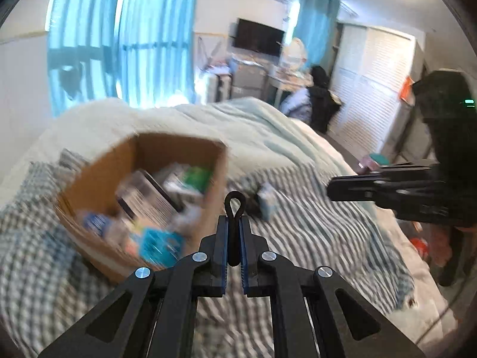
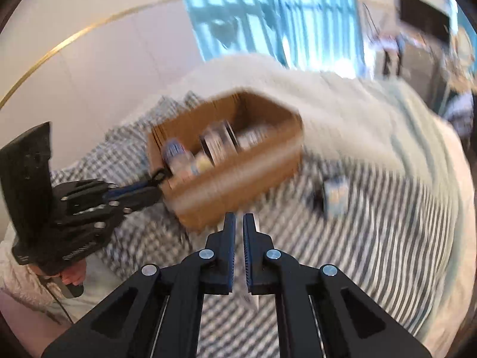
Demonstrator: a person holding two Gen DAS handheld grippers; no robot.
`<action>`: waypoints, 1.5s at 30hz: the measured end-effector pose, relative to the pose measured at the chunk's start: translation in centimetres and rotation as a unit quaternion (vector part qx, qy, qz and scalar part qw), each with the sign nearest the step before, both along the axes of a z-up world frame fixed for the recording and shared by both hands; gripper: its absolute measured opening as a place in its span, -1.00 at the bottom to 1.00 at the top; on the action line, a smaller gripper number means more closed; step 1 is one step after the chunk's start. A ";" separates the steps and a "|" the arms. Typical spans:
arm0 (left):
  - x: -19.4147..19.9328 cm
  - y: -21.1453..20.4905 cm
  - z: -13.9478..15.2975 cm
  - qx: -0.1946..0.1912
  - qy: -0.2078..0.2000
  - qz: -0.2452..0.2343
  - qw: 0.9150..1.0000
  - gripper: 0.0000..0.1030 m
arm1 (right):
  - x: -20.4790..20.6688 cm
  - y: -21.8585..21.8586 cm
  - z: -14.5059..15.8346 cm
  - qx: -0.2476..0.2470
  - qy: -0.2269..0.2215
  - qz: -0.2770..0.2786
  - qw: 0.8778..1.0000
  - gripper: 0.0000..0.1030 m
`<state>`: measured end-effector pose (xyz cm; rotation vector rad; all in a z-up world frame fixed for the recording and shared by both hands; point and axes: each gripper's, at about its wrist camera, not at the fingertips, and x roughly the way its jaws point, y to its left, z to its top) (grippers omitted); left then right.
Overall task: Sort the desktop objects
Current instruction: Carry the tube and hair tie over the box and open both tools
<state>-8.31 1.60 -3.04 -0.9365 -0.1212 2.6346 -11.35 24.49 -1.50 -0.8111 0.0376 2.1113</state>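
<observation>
The left wrist view looks down over a bed [image 1: 298,149] spread with a checked cover on the left and a striped cover [image 1: 313,229] towards the right, all of it smeared by motion blur. On the left part of the bed sits an open cardboard box [image 1: 98,185], filled with blurred packets and a dark-edged flat item that cannot be told apart clearly. The left hand-held gripper [image 1: 234,223] is clamped on a thin black looped thing [image 1: 235,205], a strap or a clip, whose loop stands up just above the fingertips, in front of the near right corner of the box. Just beside the box on the striped cover lies a small pale blue packet [image 1: 268,200] next to something dark. At the right edge the right hand-held gripper [image 1: 331,189] reaches in level, its jaws drawn together; whether anything sits between them cannot be told from here. In the right wrist view the left hand-held gripper [image 2: 152,183] shows at the left with the black loop [image 2: 159,176] at its tips, close against the near left corner of the cardboard box [image 2: 238,176]. In the centre the right hand-held gripper [image 2: 239,220] has its pads nearly together, with a thin white sliver showing between them. The small blue packet [image 2: 337,197] lies to the right of the box.
</observation>
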 end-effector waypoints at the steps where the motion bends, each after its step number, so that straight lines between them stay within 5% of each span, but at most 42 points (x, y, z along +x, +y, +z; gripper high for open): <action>1: -1.3 -1.0 0.4 -0.001 0.001 0.012 1.000 -0.87 | -1.6 0.1 1.0 0.017 -0.008 0.017 1.000 -0.90; 4: -3.3 -2.9 0.1 -0.016 -0.009 0.053 0.998 -0.87 | -3.5 1.1 2.0 0.043 -0.023 0.021 0.999 -0.90; 7: -4.1 -4.2 -1.3 -0.001 -0.029 0.067 0.997 -0.87 | -2.8 2.8 -0.3 0.020 -0.025 0.008 0.999 -0.73; 9: -4.0 -4.0 -2.4 -0.007 -0.034 0.068 0.997 -0.87 | -1.6 4.2 -3.5 -0.004 -0.036 -0.007 0.999 -0.53; 12: -3.8 -3.8 -3.7 0.002 -0.042 0.062 0.997 -0.87 | 0.1 7.4 -11.5 -0.090 -0.076 -0.046 0.992 -0.52; 16: -4.3 -3.9 -4.5 0.003 -0.060 0.067 0.996 -0.87 | 0.6 9.7 -19.4 -0.141 -0.149 -0.076 0.976 -0.52; 20: -4.4 -4.0 -4.5 -0.001 -0.061 0.073 0.995 -0.87 | 0.7 10.6 -22.0 -0.157 -0.158 -0.085 0.971 -0.33; 24: -4.8 -4.1 -4.9 -0.007 -0.069 0.078 0.995 -0.87 | 0.3 9.3 -20.2 -0.140 -0.150 -0.058 0.977 -0.47; 29: -5.4 -3.9 -5.1 -0.028 -0.075 0.088 0.993 -0.87 | -1.0 5.0 -11.2 -0.068 -0.073 0.003 0.995 -0.47; 35: -7.0 -4.5 -3.9 -0.058 -0.067 0.118 0.989 -0.84 | -7.8 4.5 -1.8 -0.023 -0.021 0.066 0.997 -0.47; 37: -7.4 -5.1 -3.7 -0.065 -0.069 0.133 0.987 -0.54 | -9.5 5.5 -0.1 -0.019 0.005 0.071 0.997 -0.45; 38: -7.5 -5.6 -3.6 -0.065 -0.070 0.139 0.986 -0.35 | -10.0 6.2 0.4 -0.020 0.013 0.069 0.997 -0.20; 39: -7.4 -5.8 -3.6 -0.064 -0.069 0.144 0.985 0.14 | -10.4 6.7 0.8 -0.020 0.024 0.061 0.998 0.03; 40: -7.0 -6.1 -3.5 -0.061 -0.060 0.147 0.985 0.39 | -10.2 6.8 1.1 -0.018 0.041 0.057 0.997 0.31; 45: -5.5 -5.2 -2.9 -0.106 -0.027 0.140 0.984 0.66 | -8.2 6.7 1.5 -0.002 0.055 0.044 0.998 0.31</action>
